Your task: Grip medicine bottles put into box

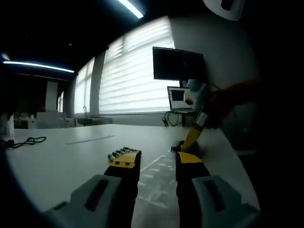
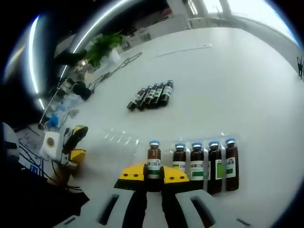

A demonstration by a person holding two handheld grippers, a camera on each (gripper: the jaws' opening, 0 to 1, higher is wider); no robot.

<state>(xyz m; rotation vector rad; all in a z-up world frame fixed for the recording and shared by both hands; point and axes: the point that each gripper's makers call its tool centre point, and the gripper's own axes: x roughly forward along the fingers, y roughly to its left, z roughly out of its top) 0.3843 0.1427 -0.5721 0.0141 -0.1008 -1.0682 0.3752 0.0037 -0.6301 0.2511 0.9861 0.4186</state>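
A white table (image 2: 247,80) is seen in a dim office with blinds (image 1: 137,76) over large windows, a dark monitor (image 1: 178,63) on the wall and a potted plant (image 2: 102,46) at the far edge.

In the right gripper view, a clear plastic tray (image 2: 118,138) lies on the table near 6 o'clock. Four brown medicine bottles with blue caps (image 2: 205,164) are seated side by side in its slots towards 5 o'clock; the slots towards 8 o'clock hold nothing. A fifth bottle (image 2: 153,164) is held upright at the left end of that row, clamped between the jaws of the right gripper (image 2: 154,179). Four more bottles (image 2: 151,96) lie together on their sides on the bare table at about 12 o'clock, well apart from the tray. The left gripper (image 2: 75,137) is seen at 9 o'clock, beside the tray's end.

In the left gripper view, the left gripper (image 1: 156,160) is seen with its jaws apart and nothing between them, over the tray (image 1: 159,183). The right gripper (image 1: 192,137) is seen at 2 o'clock, held by a person's hand (image 1: 216,107).
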